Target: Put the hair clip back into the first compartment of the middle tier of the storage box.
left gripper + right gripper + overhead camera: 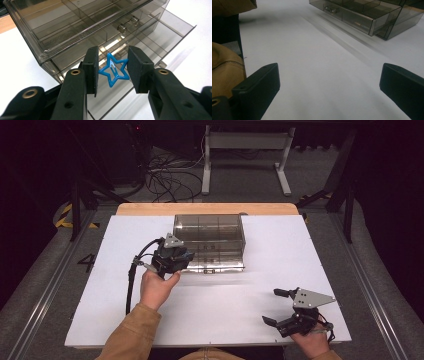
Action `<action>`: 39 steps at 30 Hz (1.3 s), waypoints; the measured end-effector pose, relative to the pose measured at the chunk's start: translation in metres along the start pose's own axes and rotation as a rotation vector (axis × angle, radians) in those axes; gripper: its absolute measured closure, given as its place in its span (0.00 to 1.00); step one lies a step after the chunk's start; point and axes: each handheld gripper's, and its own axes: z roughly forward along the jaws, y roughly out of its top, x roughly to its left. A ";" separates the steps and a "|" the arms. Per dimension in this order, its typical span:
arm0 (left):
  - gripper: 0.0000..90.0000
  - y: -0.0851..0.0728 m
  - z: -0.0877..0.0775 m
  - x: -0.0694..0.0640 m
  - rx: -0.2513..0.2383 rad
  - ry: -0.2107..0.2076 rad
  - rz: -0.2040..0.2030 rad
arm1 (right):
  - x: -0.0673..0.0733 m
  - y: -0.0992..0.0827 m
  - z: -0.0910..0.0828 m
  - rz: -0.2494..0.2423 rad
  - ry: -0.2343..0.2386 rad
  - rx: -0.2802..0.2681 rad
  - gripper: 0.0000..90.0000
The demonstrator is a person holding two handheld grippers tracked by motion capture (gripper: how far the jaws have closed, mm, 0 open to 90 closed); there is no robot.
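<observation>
1. I see my left gripper [186,256] up at the front-left corner of the smoked-plastic drawer box [210,227], left hand [156,287] under it, tan sleeve [131,332] coming in from the bottom edge.
2. Left gripper view: jaws are pinching a blue star clip [113,71] by its two side points, one pad on each. The star is an open outline w/ a small bar inside, face toward the camera.
3. The clip hangs over the pulled-out lower drawer [150,37], off its floor as far as I can tell. The drawer has clear dividers; can't tell which compartment the star is above.
4. Two small metal knobs [127,24] show on a drawer front higher up, beyond the star.
5. The box sits at the far middle of the white worktop [220,305]; a wood strip [205,209] runs along the far edge behind it.
6. My right gripper [281,307] is low at the near-right of the worktop, well apart from the box, right hand [312,342] at the bottom edge.
7. Right gripper view: jaws spread wide, nothing between them, bare white surface below. Box w/ open drawer is at the top right of that view, a piece of tan clothing at its left edge.
</observation>
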 end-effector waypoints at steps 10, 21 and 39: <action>0.70 -0.004 0.010 0.005 0.024 -0.015 -0.019 | 0.000 0.000 0.000 0.000 0.000 0.001 0.04; 0.70 -0.008 0.019 0.008 0.059 -0.025 -0.033 | 0.000 0.000 0.000 -0.001 0.002 0.002 0.04; 0.70 -0.011 0.026 0.009 0.113 -0.020 -0.038 | 0.000 0.000 0.001 0.000 0.005 0.005 0.04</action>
